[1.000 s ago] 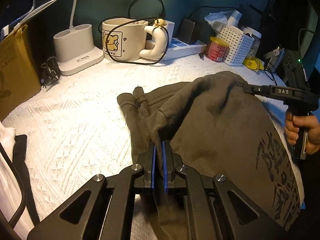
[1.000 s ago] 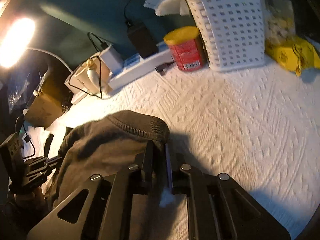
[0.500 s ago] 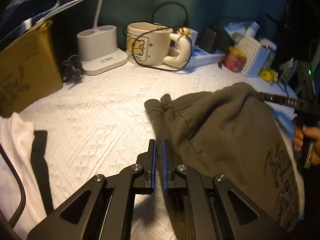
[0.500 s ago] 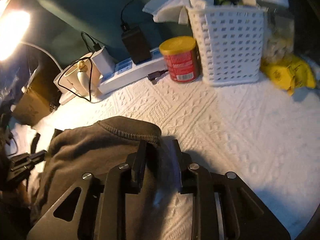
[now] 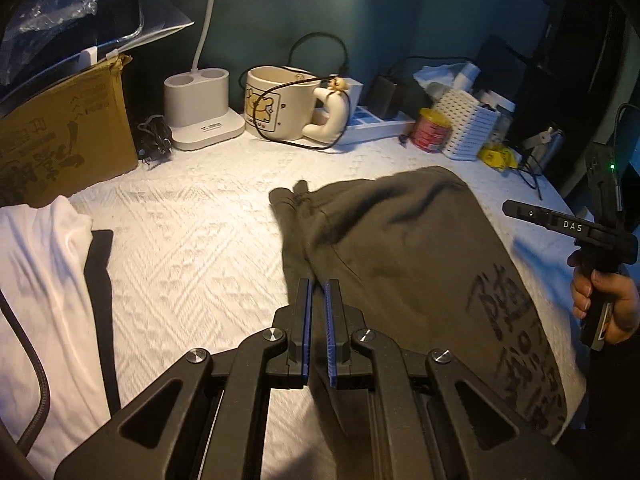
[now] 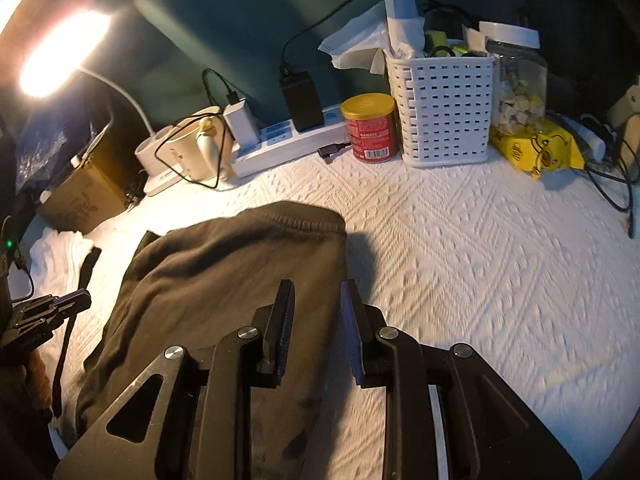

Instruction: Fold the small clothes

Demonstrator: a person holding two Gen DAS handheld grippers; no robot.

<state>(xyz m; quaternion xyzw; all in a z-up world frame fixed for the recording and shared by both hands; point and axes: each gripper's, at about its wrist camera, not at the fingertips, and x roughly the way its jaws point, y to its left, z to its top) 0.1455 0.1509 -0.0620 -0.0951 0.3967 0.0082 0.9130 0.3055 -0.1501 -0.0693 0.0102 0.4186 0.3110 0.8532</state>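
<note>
We hold the left gripper (image 5: 317, 308) just over the near left edge of the dark olive, soft fleece garment with black printed lettering (image 5: 400, 248), which lies folded on the white textured bedspread (image 5: 192, 248). Its blue-padded jaws stand almost together with only a thin slit between them, and nothing is pinched in that slit; the cloth edge lies underneath and ahead of the tips, free of them.

In the right wrist view, the right gripper (image 6: 316, 308) hangs over the opposite, right edge of the same garment. Its jaws have just been opening and now stand clearly apart. The fabric edge runs below the gap and is not pressed by either pad, so we judge the garment released on both sides.

The relation that matters next: the garment lies forward of both grippers and between them, its long axis running away from us toward the ribbed hem at the far end. From the left gripper, the bulk of the cloth spreads to the right and ahead, with a bunched tab of fabric at the far left corner. From the right gripper, it spreads to the left and ahead. Both hands stand about equally near their own edges, so a further fold along the long axis would likely need both grippers reaching forward to the far end.
</note>
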